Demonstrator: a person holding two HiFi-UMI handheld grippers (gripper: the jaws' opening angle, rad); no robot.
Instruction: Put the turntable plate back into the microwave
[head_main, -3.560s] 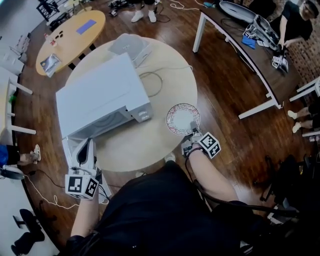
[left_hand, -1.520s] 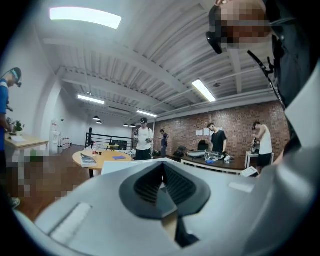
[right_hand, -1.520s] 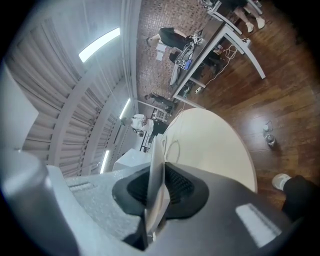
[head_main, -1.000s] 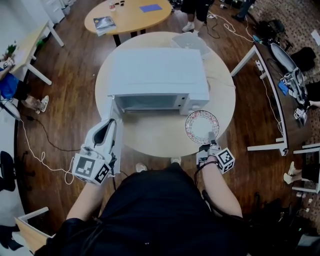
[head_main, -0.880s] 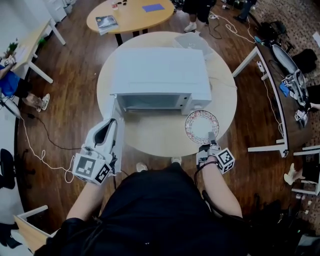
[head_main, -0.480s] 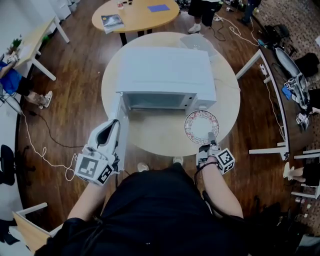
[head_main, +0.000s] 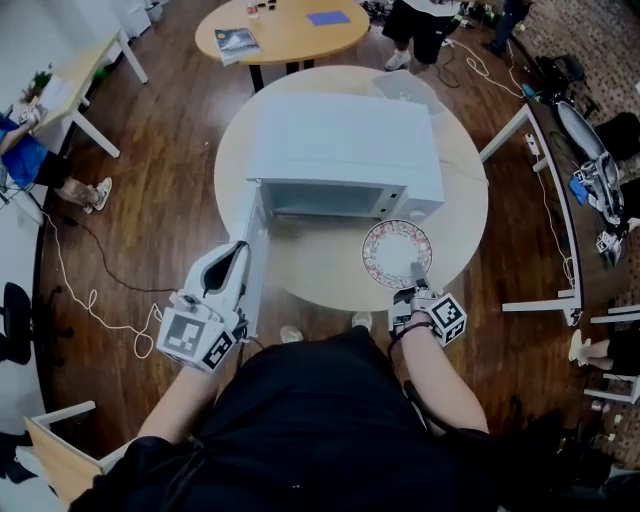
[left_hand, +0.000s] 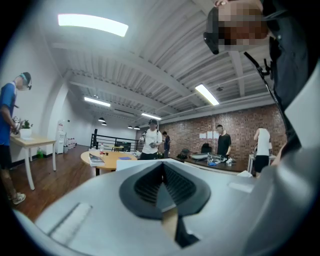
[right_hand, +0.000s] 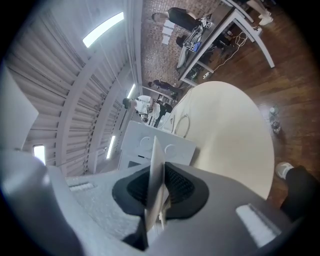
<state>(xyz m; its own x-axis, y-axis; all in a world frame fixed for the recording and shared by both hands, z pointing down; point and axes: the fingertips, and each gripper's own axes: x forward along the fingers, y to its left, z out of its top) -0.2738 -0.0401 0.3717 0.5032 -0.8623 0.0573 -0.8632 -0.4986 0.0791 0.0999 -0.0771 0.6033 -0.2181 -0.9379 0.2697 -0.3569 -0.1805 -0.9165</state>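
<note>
Pinching the rim of the round, pattern-edged turntable plate (head_main: 397, 252) between ribbed black pads (right_hand: 180, 186), the right gripper (head_main: 418, 272) is holding it over the round wooden table (head_main: 320, 268) — before the boxy white microwave (head_main: 340, 140), its door open — while the left gripper (head_main: 236, 256) is sitting with jaws closed.

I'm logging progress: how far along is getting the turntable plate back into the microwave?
Done: the microwave door stands open, and the right gripper is shut on the plate at its rim. In hand: the plate is outside, over the table, right of the opening. Left: move it into the cavity, set it down and let go.
</note>
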